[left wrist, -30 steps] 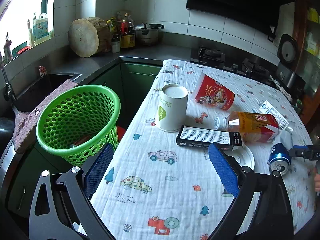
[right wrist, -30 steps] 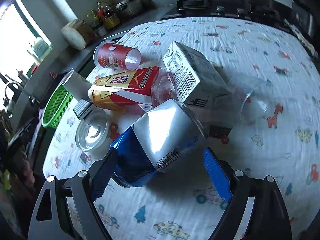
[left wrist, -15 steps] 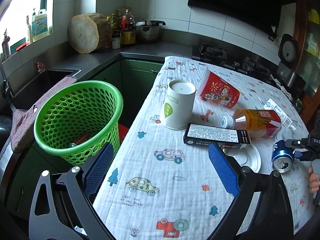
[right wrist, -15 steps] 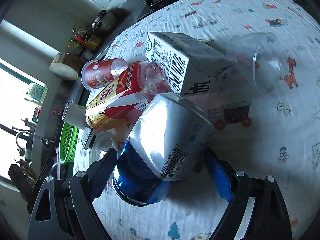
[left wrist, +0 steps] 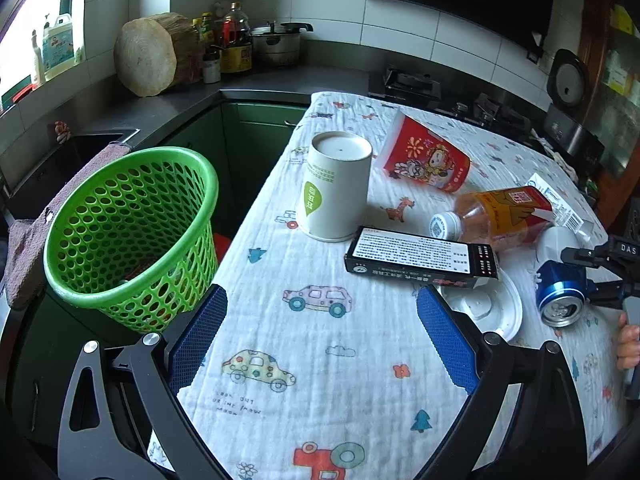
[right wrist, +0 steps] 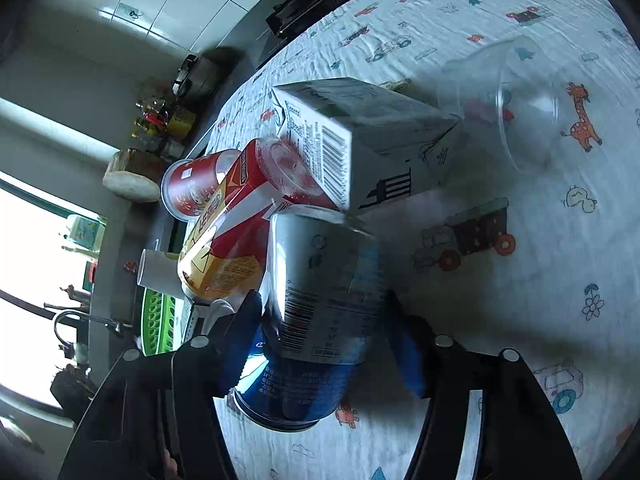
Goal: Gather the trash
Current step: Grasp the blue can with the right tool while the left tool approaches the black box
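A blue and silver can (right wrist: 320, 300) lies on the patterned tablecloth (left wrist: 312, 344), its open end towards me. My right gripper's (right wrist: 324, 320) jaws are closing, and the blue pads press its sides. In the left wrist view the same can (left wrist: 560, 296) sits in that gripper (left wrist: 592, 276) at the table's right edge. My left gripper (left wrist: 320, 296) hovers open over the cloth with nothing between its fingers. A green basket (left wrist: 128, 232) stands left of the table.
On the table lie an upturned white paper cup (left wrist: 336, 192), a red cup (left wrist: 428, 160), an orange-labelled bottle (left wrist: 500, 216), a black box (left wrist: 420, 256), a white lid (left wrist: 488, 308), a carton (right wrist: 360, 140) and a clear plastic cup (right wrist: 520, 108). Counter and sink sit behind.
The right gripper's jaws have come in from wide apart onto the can, and the gripper has rolled. The left gripper has sunk slightly towards the table.
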The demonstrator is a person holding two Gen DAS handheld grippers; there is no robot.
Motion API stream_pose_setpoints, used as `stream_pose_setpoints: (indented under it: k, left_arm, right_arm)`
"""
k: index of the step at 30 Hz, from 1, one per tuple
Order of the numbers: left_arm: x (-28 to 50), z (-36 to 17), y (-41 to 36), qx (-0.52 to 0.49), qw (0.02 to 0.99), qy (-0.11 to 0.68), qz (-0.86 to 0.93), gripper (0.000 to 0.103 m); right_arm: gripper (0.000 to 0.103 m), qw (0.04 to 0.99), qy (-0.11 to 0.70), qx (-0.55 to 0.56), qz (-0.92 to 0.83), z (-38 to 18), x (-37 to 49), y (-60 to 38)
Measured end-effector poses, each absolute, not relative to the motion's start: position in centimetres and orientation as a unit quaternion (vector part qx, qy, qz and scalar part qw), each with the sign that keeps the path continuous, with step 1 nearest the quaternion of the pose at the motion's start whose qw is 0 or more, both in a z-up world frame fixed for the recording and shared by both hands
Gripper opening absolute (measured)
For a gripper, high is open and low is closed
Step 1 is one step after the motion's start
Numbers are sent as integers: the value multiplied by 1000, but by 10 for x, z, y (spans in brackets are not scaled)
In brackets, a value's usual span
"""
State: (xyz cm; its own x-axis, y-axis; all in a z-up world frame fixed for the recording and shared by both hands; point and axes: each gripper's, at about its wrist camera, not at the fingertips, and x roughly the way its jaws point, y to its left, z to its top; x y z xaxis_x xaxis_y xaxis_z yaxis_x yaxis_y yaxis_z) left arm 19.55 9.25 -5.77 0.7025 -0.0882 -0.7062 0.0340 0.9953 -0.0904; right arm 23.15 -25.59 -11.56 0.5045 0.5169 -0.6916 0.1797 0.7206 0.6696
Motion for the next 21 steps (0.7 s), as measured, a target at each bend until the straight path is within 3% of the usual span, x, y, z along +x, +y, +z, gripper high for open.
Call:
stream_pose_setpoints:
  k: [14, 21]
  left_arm:
    - [230, -77, 75, -172, 873, 450, -67, 93]
    - [254, -102, 75, -294, 820, 487, -65, 73]
  right_arm:
    - [52, 835, 466, 259, 139, -92, 218, -238]
    - [52, 840, 463, 238, 154, -94, 216, -238]
